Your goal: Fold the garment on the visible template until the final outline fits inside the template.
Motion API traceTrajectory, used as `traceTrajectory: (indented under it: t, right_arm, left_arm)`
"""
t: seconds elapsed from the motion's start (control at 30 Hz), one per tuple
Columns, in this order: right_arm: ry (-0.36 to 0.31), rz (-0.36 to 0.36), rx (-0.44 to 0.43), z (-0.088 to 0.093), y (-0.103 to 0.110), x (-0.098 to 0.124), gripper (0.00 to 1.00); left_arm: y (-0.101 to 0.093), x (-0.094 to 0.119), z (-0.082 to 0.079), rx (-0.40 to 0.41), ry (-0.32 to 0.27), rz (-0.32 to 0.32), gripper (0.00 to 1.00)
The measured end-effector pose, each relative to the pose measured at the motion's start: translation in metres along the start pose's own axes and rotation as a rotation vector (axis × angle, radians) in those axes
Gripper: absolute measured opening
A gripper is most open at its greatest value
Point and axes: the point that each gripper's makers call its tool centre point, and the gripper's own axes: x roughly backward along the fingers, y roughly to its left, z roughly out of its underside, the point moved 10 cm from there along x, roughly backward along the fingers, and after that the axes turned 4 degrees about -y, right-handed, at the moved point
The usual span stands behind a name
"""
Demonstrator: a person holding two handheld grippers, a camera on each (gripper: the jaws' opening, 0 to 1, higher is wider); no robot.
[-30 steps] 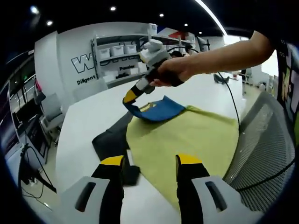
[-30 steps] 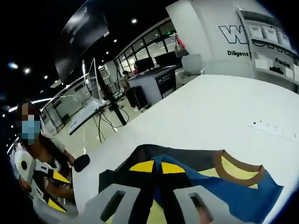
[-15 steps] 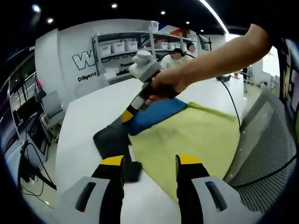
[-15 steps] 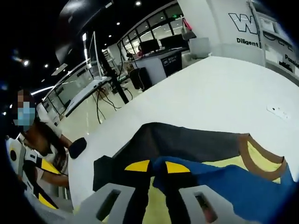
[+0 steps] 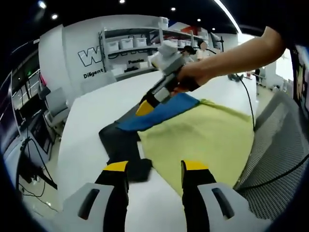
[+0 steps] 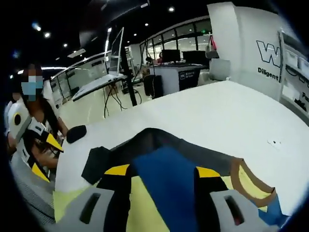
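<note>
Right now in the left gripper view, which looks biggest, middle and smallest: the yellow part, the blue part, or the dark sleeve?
1. Yellow part, biggest.
2. Dark sleeve and blue part look about alike; the sleeve is nearer the camera, so I won't rank them.

White table [image 5: 91, 121]; yellow template [image 5: 203, 140] and blue-and-dark garment [image 5: 125, 137] lie on it.

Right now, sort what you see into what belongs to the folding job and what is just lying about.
Job:
- garment, yellow, blue and dark grey, spread on the white table
- blue flap between the right gripper jaws, which stand open
- left gripper, open, over the garment's near edge

Lying about:
- mesh chair
- black cable
- shelving with bins
</note>
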Motion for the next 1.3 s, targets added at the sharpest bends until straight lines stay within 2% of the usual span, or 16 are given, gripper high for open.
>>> traceTrajectory:
  t: [0.07,0.3,0.63,0.77,0.93,1.03,1.3]
  right_arm:
    - [-0.017,0.0,-0.011,-0.002,0.002,0.008,0.49]
    - [-0.073,0.052,0.025,-0.014,0.011,0.035,0.51]
    - [-0.109,0.107,0.014,-0.013,0.027,0.068,0.52]
    - [-0.127,0.129,0.005,-0.012,0.033,0.085,0.53]
    - [-0.143,0.162,0.004,-0.01,0.039,0.107,0.54]
    - [-0.154,0.178,-0.008,-0.007,0.04,0.117,0.54]
    - [-0.177,0.24,-0.047,0.002,0.045,0.15,0.54]
  left_arm:
    - [0.006,-0.002,0.006,0.012,0.029,-0.017,0.39]
    - [0.015,-0.007,0.013,0.038,0.051,-0.048,0.39]
    - [0.027,-0.027,0.01,0.097,0.065,-0.067,0.35]
    - [0.033,-0.038,0.013,0.069,0.087,-0.069,0.35]
    - [0.037,-0.045,0.018,0.09,0.103,-0.061,0.35]
    - [0.039,-0.051,0.023,0.06,0.119,-0.058,0.36]
    - [0.041,-0.058,0.031,0.043,0.15,-0.052,0.31]
